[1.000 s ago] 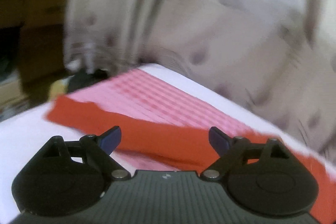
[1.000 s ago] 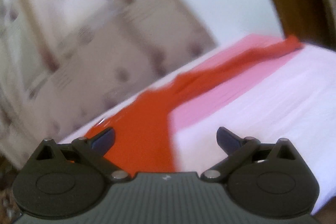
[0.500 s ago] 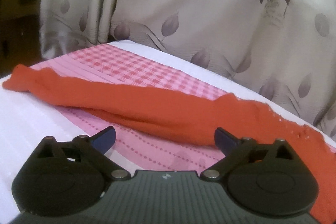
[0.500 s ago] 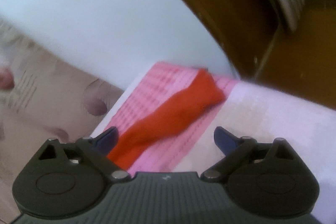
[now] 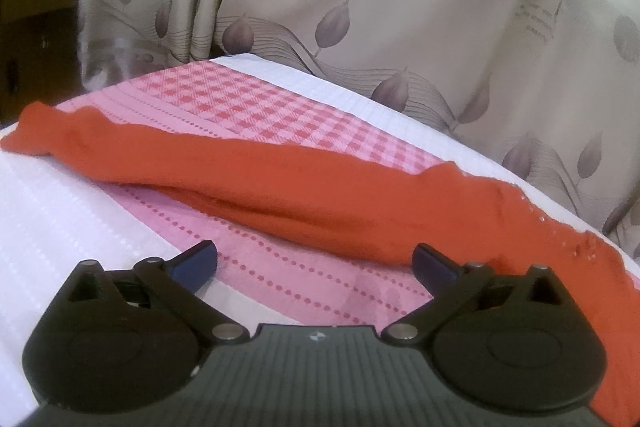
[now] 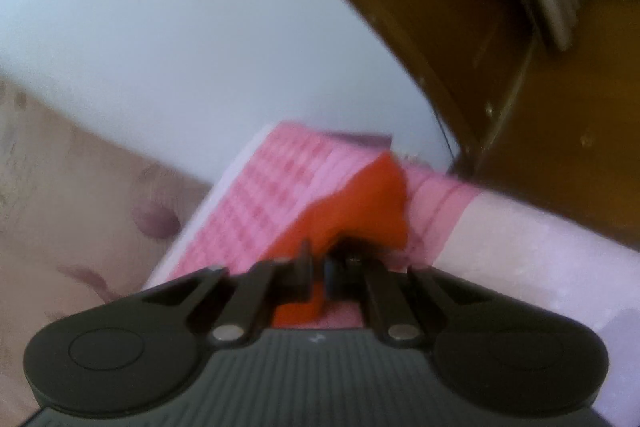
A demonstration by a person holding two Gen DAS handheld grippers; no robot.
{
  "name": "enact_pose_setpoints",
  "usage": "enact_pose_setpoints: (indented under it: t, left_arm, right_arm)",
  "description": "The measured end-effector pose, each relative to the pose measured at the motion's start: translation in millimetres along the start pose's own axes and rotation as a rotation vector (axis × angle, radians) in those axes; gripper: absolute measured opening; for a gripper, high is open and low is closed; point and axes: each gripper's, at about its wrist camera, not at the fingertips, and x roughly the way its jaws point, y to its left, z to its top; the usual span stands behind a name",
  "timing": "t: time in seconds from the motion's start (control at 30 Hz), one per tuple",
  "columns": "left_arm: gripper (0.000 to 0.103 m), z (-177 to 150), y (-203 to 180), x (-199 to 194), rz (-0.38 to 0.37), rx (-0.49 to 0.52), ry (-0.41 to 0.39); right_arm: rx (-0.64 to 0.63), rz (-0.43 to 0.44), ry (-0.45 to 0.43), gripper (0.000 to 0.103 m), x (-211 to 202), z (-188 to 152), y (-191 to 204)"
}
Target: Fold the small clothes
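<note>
Beige curtain fabric point(image 5: 400, 7) printed with leaves is seen hanging behind the work surface, and a brown wooden panel point(image 6: 540, 107) is seen past its far end in the right wrist view. A white textured cloth point(image 5: 60, 227) with a pink checked band point(image 5: 248, 107) is spread over the surface. Across that band the red sock point(image 5: 280, 187) is laid out at full length, one end near the far left corner, the lacy cuff end running off toward the lower right of the left wrist view.

In the right wrist view, blurred by motion, the right gripper point(image 6: 318, 267) is seen clenched on one end of the red sock, with fabric pinched between the jaws and bunched up just ahead of them. The left gripper point(image 5: 314, 263) is held released, its jaws spread wide, with nothing between them; it is poised just short of the sock's middle.

The step in hand is judged to be a fold of the held end over the rest. It would be done well if the pinched end is lifted only slightly and carried along the sock's own line, so that the edges stay stacked. The middle could be pressed down by the free gripper, so that the sock is not dragged across the cloth.
</note>
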Motion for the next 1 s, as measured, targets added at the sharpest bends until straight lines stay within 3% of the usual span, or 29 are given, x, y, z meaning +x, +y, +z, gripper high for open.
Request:
enact_pose_setpoints:
  t: [0.07,0.17,0.5,0.73,1.0]
  left_arm:
    - [0.103,0,0,0,-0.002,-0.003,0.0]
    - [0.103,0,1,0,-0.007,-0.01,-0.002]
    - [0.103,0,10,-3,-0.051,-0.072,-0.025]
    - [0.103,0,17,-5,-0.082,-0.115,-0.04]
    - [0.103,0,23,-7,-0.108,-0.152,-0.051]
  right_arm:
    - [0.083,0.098,-0.045,0.005,-14,2,-6]
    - [0.059,0.13,-0.058,0.005,-29,5,7]
    - [-0.05,0.25,-0.052,0.005,-42,-3,112]
    - [-0.069,0.422,0.033,0.005,-23,-59,207]
    - [-0.088,0.55,0.187,0.005,22,-162,301]
